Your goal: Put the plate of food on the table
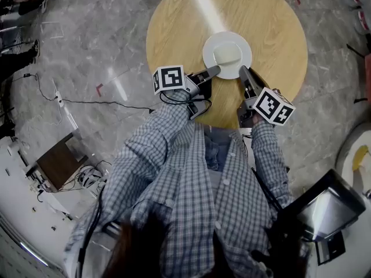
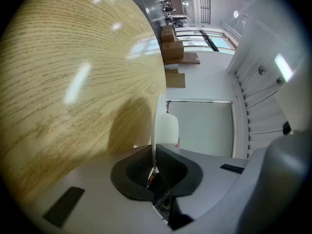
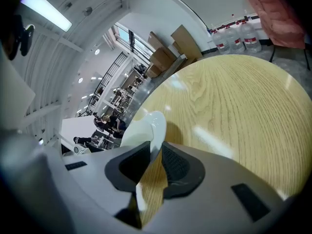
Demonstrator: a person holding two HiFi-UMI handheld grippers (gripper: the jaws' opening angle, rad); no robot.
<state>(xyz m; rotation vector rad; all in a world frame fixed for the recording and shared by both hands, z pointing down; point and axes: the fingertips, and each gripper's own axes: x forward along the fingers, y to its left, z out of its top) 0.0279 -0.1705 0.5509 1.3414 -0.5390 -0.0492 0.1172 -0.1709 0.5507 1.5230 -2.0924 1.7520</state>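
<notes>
Head view: You stand at a round wooden desk [image 1: 174, 33] on a grey marbled floor [image 1: 104, 33], your checked shirt sleeves [image 1: 174, 126] reaching forward. The white plate [image 1: 210, 46] sits over the middle of the desk, on the side nearer you, with a pale portion of food [image 1: 227, 54] at its centre. Your left tongs [image 1: 217, 69] meet the plate's near left rim and your right tongs [image 1: 243, 70] its near right rim, each with a marker cube [image 1: 168, 78] behind it. Whether the plate is resting on the wood or hanging just above it cannot be told from here.

Left gripper view: The left tongs [image 2: 155, 167] are clamped on the plate's rim [image 2: 155, 130], which shows edge-on as a thin white line rising from between the dark pads. The pale food [image 2: 168, 129] shows just beyond the rim. The desk's grain [image 2: 73, 82] fills the left side, with a shadow on it beside the plate, and cardboard boxes [image 2: 171, 43] stand far off.

Right gripper view: The right tongs [image 3: 152, 162] are closed on the opposite rim, the white plate [image 3: 146, 130] curving out past the pads. The desk [image 3: 234, 106] spreads to the right. Beyond it are water bottles [image 3: 239, 35], more cardboard boxes [image 3: 170, 48], and people [image 3: 105, 123] in the distance.
</notes>
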